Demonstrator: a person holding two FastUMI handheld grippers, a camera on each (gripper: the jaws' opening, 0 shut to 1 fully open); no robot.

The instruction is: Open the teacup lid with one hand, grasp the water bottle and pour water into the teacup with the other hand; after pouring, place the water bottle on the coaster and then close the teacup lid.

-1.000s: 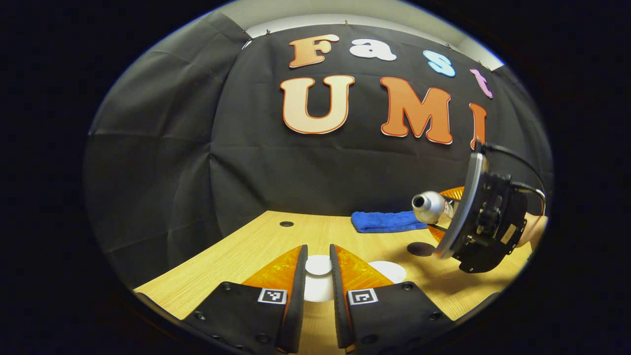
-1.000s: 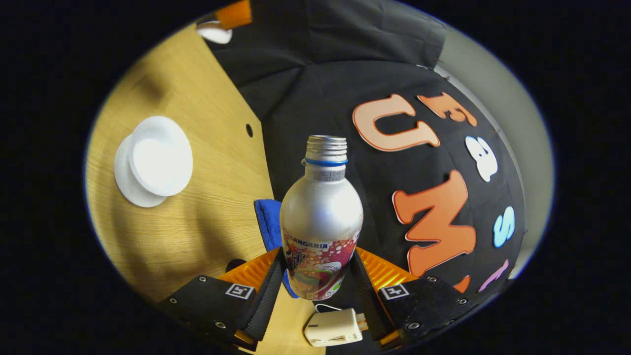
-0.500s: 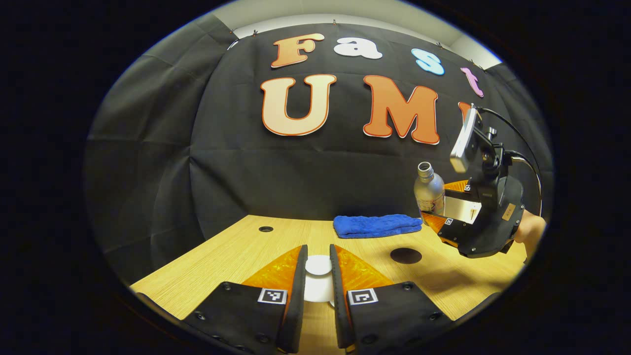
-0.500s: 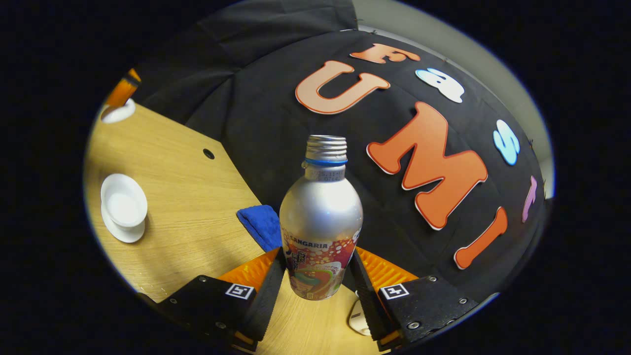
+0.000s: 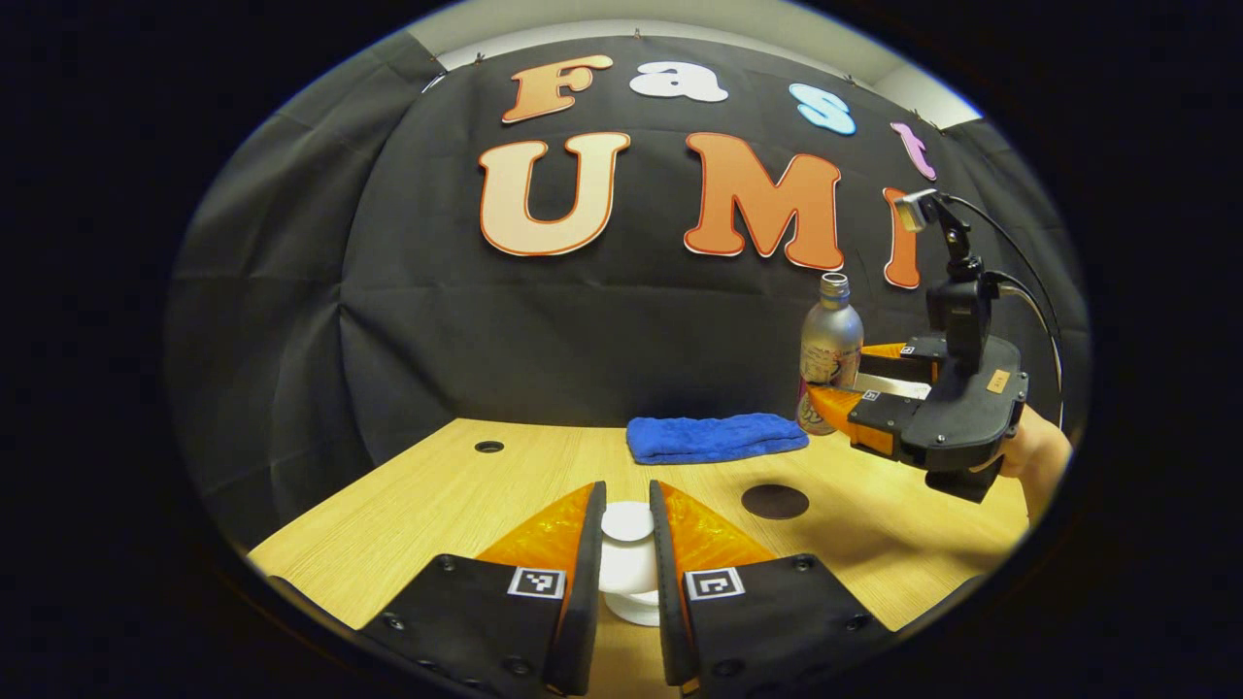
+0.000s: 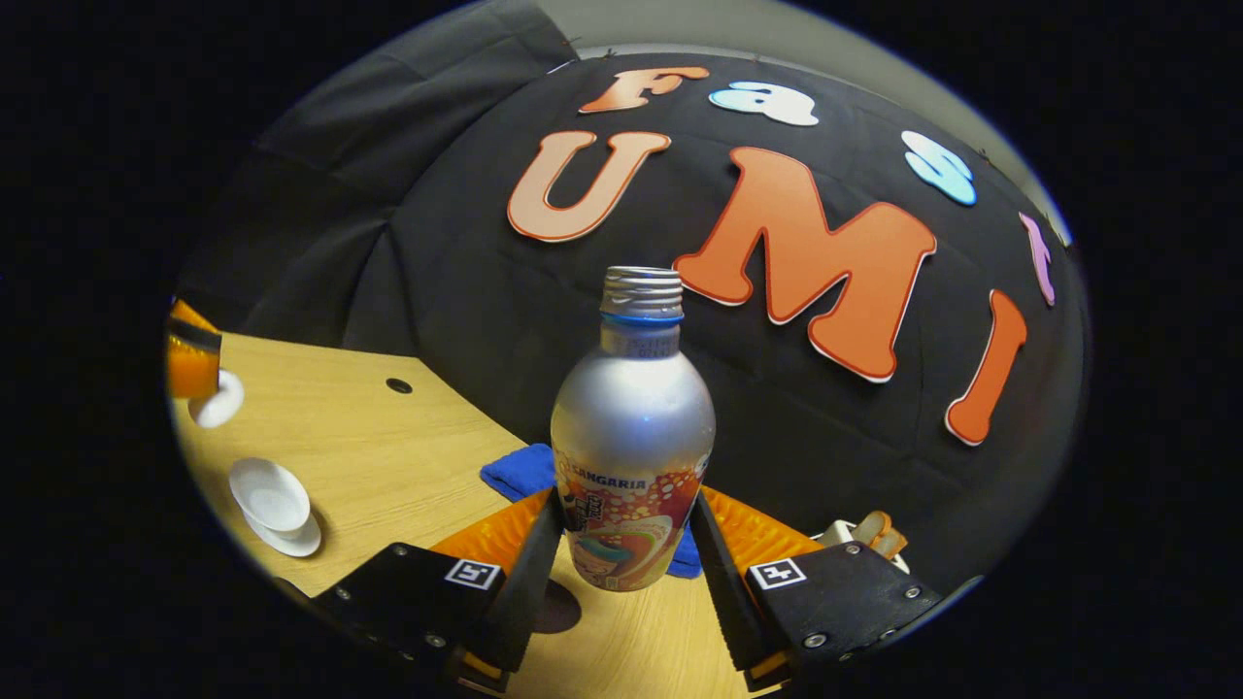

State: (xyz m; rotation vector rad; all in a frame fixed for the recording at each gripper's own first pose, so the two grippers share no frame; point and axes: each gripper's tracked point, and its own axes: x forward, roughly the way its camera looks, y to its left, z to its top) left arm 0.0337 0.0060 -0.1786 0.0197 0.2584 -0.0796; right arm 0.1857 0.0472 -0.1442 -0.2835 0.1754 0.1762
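one water bottle (image 6: 632,427) back upright, right gripper (image 6: 621,544) clamping it

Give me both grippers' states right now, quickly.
Left gripper: shut on the teacup lid, held above the table.
Right gripper: shut on the water bottle, held upright.

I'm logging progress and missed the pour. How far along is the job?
Done: the lid is off. The left gripper pinches the white teacup lid by its knob, and the white teacup on its saucer stands open.

In hand: the right gripper holds the silver water bottle upright above the round dark coaster. Whether water was poured cannot be told.

Left: set the bottle on the coaster, then close the teacup.
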